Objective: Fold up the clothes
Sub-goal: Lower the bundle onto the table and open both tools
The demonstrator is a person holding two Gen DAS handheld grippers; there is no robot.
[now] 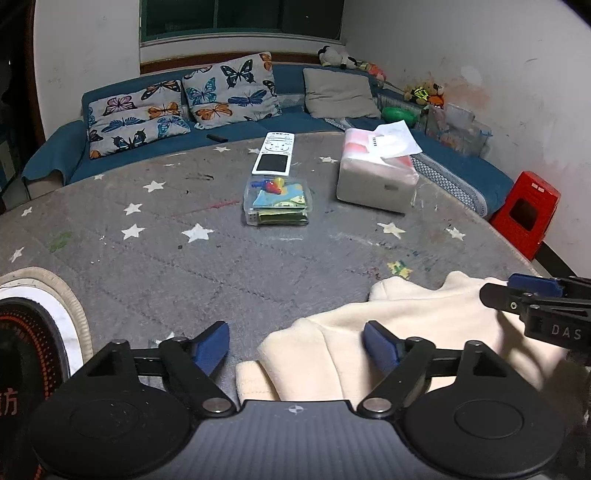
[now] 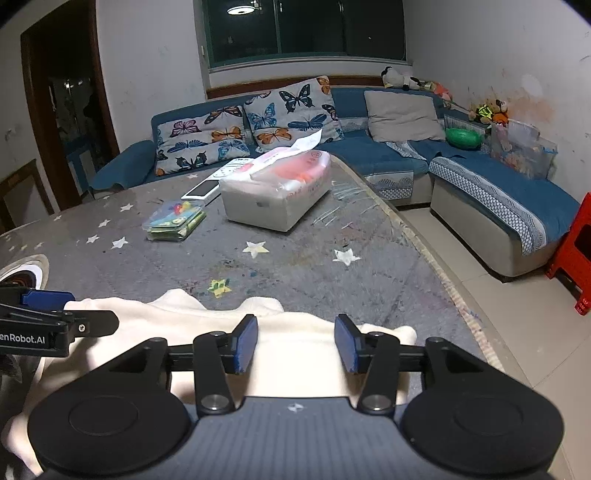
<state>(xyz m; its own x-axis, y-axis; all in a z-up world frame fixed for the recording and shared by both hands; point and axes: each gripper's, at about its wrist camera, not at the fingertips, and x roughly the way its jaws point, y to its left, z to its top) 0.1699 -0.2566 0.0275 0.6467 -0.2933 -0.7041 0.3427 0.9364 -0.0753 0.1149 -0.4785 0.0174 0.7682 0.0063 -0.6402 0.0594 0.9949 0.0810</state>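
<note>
Soft, fluffy cream fleece garment [image 2: 295, 354] bunched at your near edge of the grey star-print quilted table cover [image 1: 258, 258], your left gripper [image 1: 295, 345] and right gripper [image 2: 295, 341] both open, blue pads apart over the fleece, gripping nothing.

A home living room is shown. A blue corner sofa [image 2: 388, 155] with butterfly-print cushions [image 2: 291, 110] is set under a dark window [image 2: 306, 29], and soft toys [image 2: 402, 79] are lined along its back. A remote control [image 1: 274, 153] and a tissue pack [image 1: 376, 173] are laid on a star-patterned surface [image 1: 184, 240].
</note>
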